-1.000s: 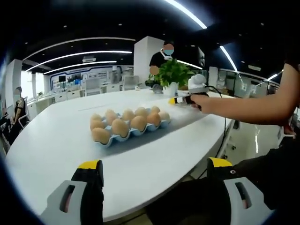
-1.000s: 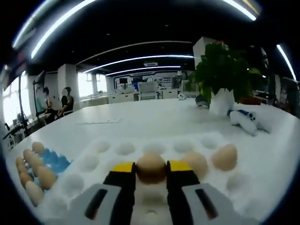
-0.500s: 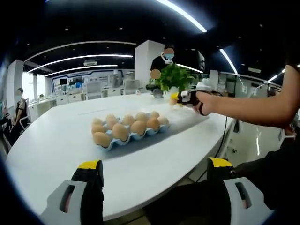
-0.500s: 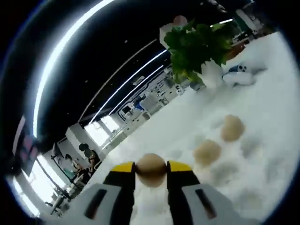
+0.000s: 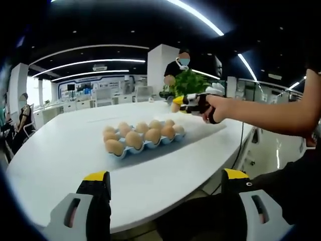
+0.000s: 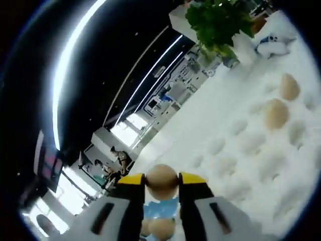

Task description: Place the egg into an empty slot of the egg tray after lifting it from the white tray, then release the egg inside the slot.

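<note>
- Right gripper, seen from its own camera, has its two yellow-tipped jaws clamped on the sides of a tan egg; the egg is held in the air, off the white tray. In the left gripper view the same gripper reaches in from the right in a person's hand, above the far end of the table.
- Left gripper has its jaws set wide apart with nothing between them, low at the near edge of the table.
- White table, broad and curved, carries everything.
- White tray with rows of round hollows lies tilted across the right gripper view; two eggs sit in hollows near its far side.
- Blue egg tray sits near the middle of the table in the left gripper view, holding many tan eggs; whether any slot is free cannot be told from here. In the right gripper view, part of it shows just below the held egg.
- Green potted plant stands beyond the white tray.
- People stand far off in the background.
</note>
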Available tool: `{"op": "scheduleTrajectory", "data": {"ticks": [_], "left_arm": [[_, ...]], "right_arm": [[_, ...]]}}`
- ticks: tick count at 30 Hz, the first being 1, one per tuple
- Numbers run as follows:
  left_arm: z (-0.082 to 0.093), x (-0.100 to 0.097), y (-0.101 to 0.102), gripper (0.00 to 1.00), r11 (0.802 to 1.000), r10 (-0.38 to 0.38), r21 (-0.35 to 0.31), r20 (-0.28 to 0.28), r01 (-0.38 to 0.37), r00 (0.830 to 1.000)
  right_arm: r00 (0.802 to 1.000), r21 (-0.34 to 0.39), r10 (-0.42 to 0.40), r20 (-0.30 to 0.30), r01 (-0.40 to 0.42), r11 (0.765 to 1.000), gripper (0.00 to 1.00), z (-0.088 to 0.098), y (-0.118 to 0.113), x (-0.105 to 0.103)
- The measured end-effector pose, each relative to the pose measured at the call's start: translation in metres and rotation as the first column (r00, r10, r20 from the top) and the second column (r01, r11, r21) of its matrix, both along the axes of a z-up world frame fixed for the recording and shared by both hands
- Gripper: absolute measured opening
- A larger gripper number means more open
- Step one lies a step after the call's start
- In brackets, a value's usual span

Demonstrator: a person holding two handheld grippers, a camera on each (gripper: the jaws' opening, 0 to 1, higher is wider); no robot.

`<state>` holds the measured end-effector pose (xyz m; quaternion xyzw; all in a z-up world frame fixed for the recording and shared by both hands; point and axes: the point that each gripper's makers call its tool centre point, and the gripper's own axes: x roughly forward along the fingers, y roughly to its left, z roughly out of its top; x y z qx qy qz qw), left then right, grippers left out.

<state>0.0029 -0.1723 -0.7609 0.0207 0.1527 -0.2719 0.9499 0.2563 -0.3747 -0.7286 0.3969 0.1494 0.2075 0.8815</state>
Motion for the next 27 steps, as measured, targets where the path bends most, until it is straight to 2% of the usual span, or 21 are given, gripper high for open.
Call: {"op": "scheduleTrajectory", "data": {"ticks": [3,7,10,12,16,18,19,21,22,23,24,25,27], "left_arm": [[0.001,-0.002,0.003,0.93,1.0,0.006,0.0,-0.001,-0.006,1.0],[0.002,-0.004,0.01,0.93,1.0,0.017,0.003,-0.001,-0.017,1.0],[0.003,-0.006,0.016,0.93,0.999,0.033,0.002,0.002,-0.033,0.999],[0.003,-0.007,0.02,0.93,0.999,0.041,-0.002,0.004,-0.041,0.999],[0.0,-0.01,0.026,0.93,0.998,0.056,-0.004,-0.004,-0.056,0.998],[-0.001,-0.01,0.027,0.93,0.998,0.06,-0.005,-0.006,-0.06,0.998],[-0.003,-0.011,0.028,0.93,0.998,0.063,-0.005,-0.008,-0.063,0.998],[-0.004,-0.011,0.029,0.93,0.998,0.064,-0.008,-0.012,-0.064,0.998],[-0.005,-0.011,0.029,0.93,0.998,0.063,-0.008,-0.013,-0.063,0.998],[-0.006,-0.011,0.028,0.93,0.998,0.062,-0.008,-0.015,-0.062,0.998],[-0.006,-0.011,0.027,0.93,0.998,0.059,-0.007,-0.018,-0.06,0.998],[-0.006,-0.011,0.027,0.93,0.998,0.059,-0.006,-0.015,-0.059,0.998],[-0.005,-0.01,0.027,0.93,0.998,0.06,-0.008,-0.012,-0.061,0.998]], "right_arm": [[0.995,-0.059,0.095,0.018,-0.094,0.994,0.26,0.004,0.038,0.001],[0.986,-0.097,0.167,-0.004,-0.166,0.981,0.26,0.001,0.068,0.001],[0.969,-0.179,0.243,-0.031,-0.245,0.953,0.26,-0.007,0.093,-0.002],[0.96,-0.206,0.275,-0.049,-0.279,0.938,0.26,-0.011,0.104,-0.003],[0.94,-0.361,0.339,-0.037,-0.329,0.873,0.26,-0.017,0.122,-0.002],[0.924,-0.437,0.378,-0.062,-0.365,0.822,0.26,-0.024,0.129,-0.005],[0.922,-0.483,0.386,-0.023,-0.348,0.804,0.26,-0.021,0.135,0.002],[0.911,-0.518,0.403,-0.087,-0.387,0.763,0.26,-0.028,0.139,0.001],[0.907,-0.547,0.41,-0.098,-0.393,0.739,0.26,-0.03,0.141,0.002],[0.892,-0.599,0.436,-0.118,-0.415,0.685,0.26,-0.035,0.145,0.002],[0.88,-0.622,0.453,-0.141,-0.435,0.651,0.26,-0.04,0.148,0.003],[0.875,-0.623,0.457,-0.163,-0.45,0.639,0.26,-0.043,0.149,0.003],[0.868,-0.611,0.461,-0.185,-0.469,0.638,0.26,-0.047,0.152,0.004]]}}
